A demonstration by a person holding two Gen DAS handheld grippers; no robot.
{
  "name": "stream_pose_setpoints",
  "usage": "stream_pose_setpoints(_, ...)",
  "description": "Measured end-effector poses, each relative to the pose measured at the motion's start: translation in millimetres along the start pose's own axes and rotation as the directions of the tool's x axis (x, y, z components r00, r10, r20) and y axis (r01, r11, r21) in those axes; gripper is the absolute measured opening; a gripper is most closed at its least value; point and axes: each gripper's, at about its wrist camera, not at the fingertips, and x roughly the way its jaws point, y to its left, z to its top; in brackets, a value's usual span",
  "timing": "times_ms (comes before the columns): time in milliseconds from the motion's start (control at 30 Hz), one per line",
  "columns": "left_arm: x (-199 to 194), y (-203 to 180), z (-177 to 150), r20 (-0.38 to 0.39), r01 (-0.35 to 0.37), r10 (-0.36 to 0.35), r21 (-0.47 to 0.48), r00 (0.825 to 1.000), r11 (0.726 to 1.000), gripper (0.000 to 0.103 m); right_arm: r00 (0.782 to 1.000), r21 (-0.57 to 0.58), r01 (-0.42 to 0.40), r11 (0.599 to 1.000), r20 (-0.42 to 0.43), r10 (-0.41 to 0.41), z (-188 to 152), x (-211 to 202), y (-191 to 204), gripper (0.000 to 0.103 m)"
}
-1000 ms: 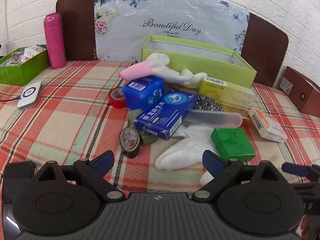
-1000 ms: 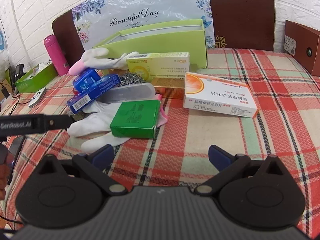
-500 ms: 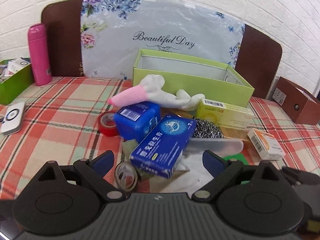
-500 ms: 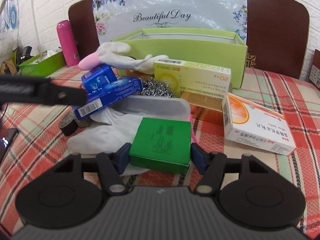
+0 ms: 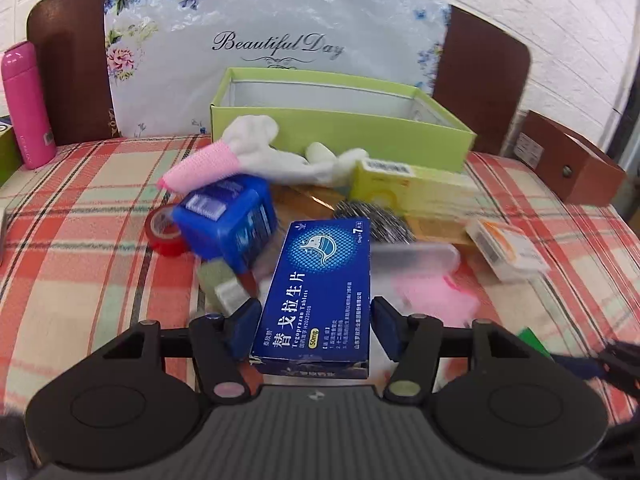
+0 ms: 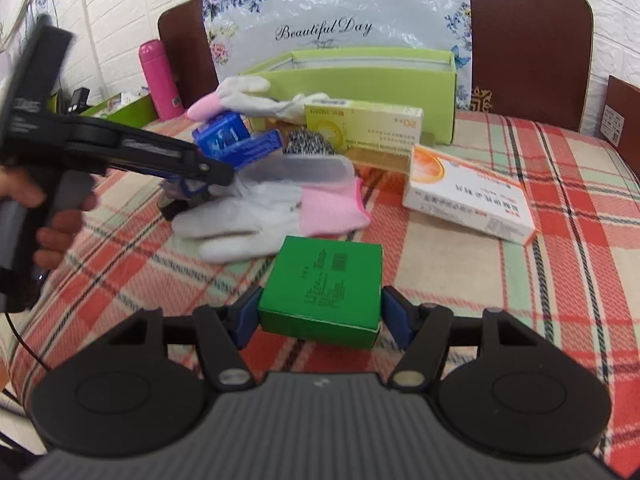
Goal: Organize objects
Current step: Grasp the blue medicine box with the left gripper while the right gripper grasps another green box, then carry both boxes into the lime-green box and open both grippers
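The left gripper (image 5: 316, 314) has just been closing, and its blue pads now pinch the long sides of a flat dark blue tablet carton (image 5: 320, 292), a glossy cardboard rectangle with white Chinese print and a round dotted picture. The carton seems raised above the checked cloth. The right gripper (image 6: 320, 312) has also just been closing; its pads press on both sides of a small green cardboard box (image 6: 326, 284), nearly square, matte, with fine black print on top.

Both grippers are above a table covered by a woven plaid tablecloth (image 6: 540, 280) in red, cream and pale green. Behind the green box lies a soft white knitted glove with a pink cuff (image 6: 272, 216), and over it a translucent oblong plastic case (image 6: 296, 170). A shiny steel wool scourer (image 5: 372, 220) lies near a long yellow carton (image 5: 416, 190). To the right is a white and orange medicine box (image 6: 468, 200). At the back stands an open lime-green cardboard box (image 5: 340, 124) with a pale inside, and to the left a smooth pink cylindrical flask (image 5: 26, 104). A red tape roll (image 5: 164, 230) touches a blue plastic box (image 5: 228, 220).
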Motion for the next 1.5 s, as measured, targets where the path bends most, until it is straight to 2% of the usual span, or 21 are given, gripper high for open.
stream_pose_setpoints(167,-34.9,-23.1,-48.3,-0.066,0.048,-0.046,0.015,0.997,0.999,0.064,0.999,-0.030,-0.010,1.000,-0.050,0.008,-16.2,-10.7,-1.7,0.064)
stream_pose_setpoints(233,-32.7,-29.7,-61.7,-0.104,0.030,-0.028,0.016,0.994,0.999,0.077,0.999,-0.025,-0.005,1.000,-0.054,0.004,-21.2,-11.3,-1.0,0.066)
stream_pose_setpoints(300,-25.2,-33.8,-66.6,-0.116,-0.012,0.016,0.033,0.993,0.999,0.079,0.998,-0.024,0.007,1.000,-0.054,-0.008,-23.5,-10.5,0.2,0.072)
stream_pose_setpoints(367,-18.1,-34.9,-64.4,-0.132,-0.037,0.042,0.038,0.990,0.999,0.079,0.998,-0.030,0.029,0.999,-0.051,-0.031,-23.5,-10.7,2.1,0.073)
stream_pose_setpoints(533,-18.5,-36.4,-56.0,-0.099,0.000,0.002,0.018,0.995,1.000,0.078,0.998,-0.006,0.048,0.999,-0.044,-0.049,-22.7,-12.1,0.9,0.074)
stream_pose_setpoints(633,-19.2,-40.1,-56.7,-0.091,-0.014,0.016,0.031,0.996,0.999,0.078,0.997,0.009,0.057,0.998,-0.047,-0.056,-21.9,-8.7,1.4,0.074)
stream_pose_setpoints(833,-14.5,-35.3,-58.0,-0.110,0.001,-0.001,0.002,0.994,1.000,0.078,0.997,0.009,0.057,0.998,-0.044,-0.057,-19.9,-6.9,1.8,0.073)
stream_pose_setpoints(933,-12.2,-35.3,-57.2,-0.109,0.003,-0.002,0.006,0.994,1.000,0.078,0.997,0.011,0.065,0.998,-0.049,-0.064,-19.8,-4.6,2.4,0.069)
stream_pose_setpoints(967,-11.8,-35.0,-57.1,-0.110,0.011,-0.011,0.006,0.994,1.000,0.076,0.997,0.007,0.065,0.998,-0.050,-0.064,-19.6,-4.2,2.8,0.067)
stream_pose_setpoints(1000,-11.6,-34.6,-57.1,-0.109,0.019,-0.018,0.005,0.994,1.000,0.070,0.997,0.003,0.063,0.998,-0.049,-0.063,-19.3,-4.2,3.6,0.062)
stream_pose_setpoints(1067,-11.7,-33.9,-56.5,-0.106,0.025,-0.024,0.008,0.994,1.000,0.061,0.997,-0.001,0.059,0.998,-0.049,-0.059,-18.1,-4.5,4.4,0.061)
stream_pose_setpoints(1233,-16.3,-27.7,-51.7,-0.098,0.048,-0.050,-0.026,0.994,0.998,0.060,0.998,-0.022,0.032,0.999,-0.052,-0.033,-11.8,-6.9,7.3,0.061)
stream_pose_setpoints(1367,-33.3,-24.8,-32.9,-0.036,0.084,-0.085,-0.024,0.996,0.996,0.059,1.000,-0.037,-0.010,0.999,-0.006,0.009,7.4,-14.9,6.6,0.061)
stream_pose_setpoints(1500,-47.4,-23.6,3.5,0.072,0.098,-0.098,0.003,0.993,0.995,0.059,0.997,-0.047,-0.026,0.999,0.075,0.030,43.0,-19.0,-1.8,0.061)
